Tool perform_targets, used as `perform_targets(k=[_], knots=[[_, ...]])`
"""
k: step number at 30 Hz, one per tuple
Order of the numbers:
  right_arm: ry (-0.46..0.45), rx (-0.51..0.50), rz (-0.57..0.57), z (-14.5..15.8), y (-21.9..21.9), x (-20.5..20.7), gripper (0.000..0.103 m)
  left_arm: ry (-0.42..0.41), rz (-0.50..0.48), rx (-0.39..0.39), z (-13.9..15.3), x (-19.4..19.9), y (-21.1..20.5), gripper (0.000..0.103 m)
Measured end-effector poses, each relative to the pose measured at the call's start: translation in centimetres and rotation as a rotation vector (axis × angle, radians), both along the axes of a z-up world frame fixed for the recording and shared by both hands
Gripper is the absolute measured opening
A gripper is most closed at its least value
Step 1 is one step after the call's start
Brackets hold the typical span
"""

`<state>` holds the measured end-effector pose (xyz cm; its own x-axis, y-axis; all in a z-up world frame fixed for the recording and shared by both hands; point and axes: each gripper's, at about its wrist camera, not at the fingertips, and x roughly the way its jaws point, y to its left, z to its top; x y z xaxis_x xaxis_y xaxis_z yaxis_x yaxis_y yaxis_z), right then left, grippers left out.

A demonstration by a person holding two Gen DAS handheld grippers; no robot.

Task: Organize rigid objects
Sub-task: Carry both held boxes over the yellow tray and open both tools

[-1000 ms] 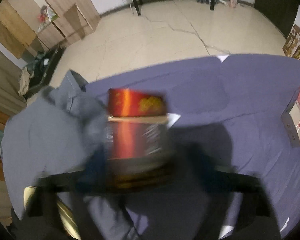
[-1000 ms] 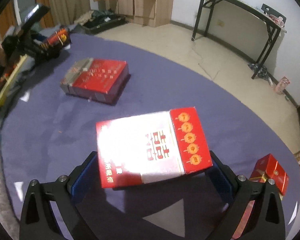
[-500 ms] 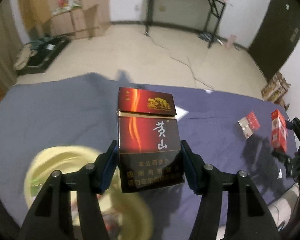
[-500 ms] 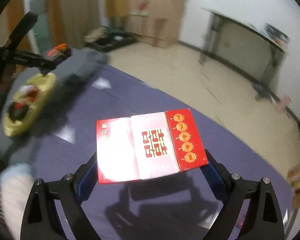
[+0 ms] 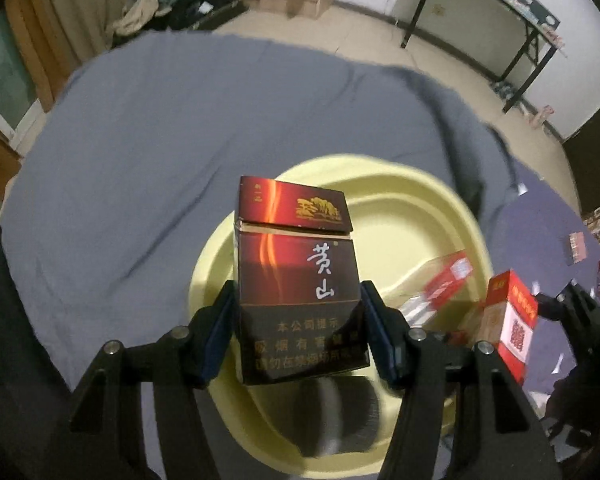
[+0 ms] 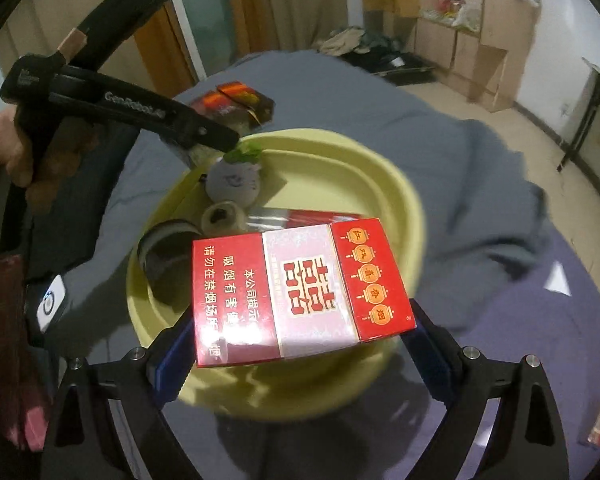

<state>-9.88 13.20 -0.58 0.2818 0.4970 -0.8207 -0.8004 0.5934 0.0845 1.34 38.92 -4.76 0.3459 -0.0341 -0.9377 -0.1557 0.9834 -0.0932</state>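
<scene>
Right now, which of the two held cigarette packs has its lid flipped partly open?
The dark brown pack in the left gripper: its lid stands ajar. The red and white pack, held crosswise in the right gripper, looks closed.

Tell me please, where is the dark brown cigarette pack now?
The dark brown cigarette pack stands upright between the left gripper's jaws, centre of the left wrist view, above the yellow basin on the grey cloth.

It looked like a lived-in home room: a cloth-covered worktop, long curtains by a window, wooden cabinets, clothes heaped on the tiled floor, and a folding table against the white wall.
</scene>
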Motion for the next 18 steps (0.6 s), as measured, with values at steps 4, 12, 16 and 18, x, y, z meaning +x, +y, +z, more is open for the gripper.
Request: perform_targets(k=[4, 12, 16, 18], knots=[[-0.01, -0.064, 0.008, -1.9, 3.0, 1.8, 0.094, 0.025, -0.012, -0.029, -2.4, 0.3, 0.2, 0.061], [0.012, -0.048, 0.011, -3.5, 5.1, 3.0, 0.102, -0.035, -0.073, -0.026, -2.3, -0.5, -0.2, 0.088], [0.018, 0.03, 0.023, -0.8, 2.7, 2.1, 0.103, -0.119, -0.06, -0.047, 1.6, -1.0, -0.7, 0.101], [0.029, 0.072, 0.034, 1.0, 1.0, 1.6, 0.103, -0.135, -0.07, -0.067, 3.7, -0.7, -1.9, 0.103]])
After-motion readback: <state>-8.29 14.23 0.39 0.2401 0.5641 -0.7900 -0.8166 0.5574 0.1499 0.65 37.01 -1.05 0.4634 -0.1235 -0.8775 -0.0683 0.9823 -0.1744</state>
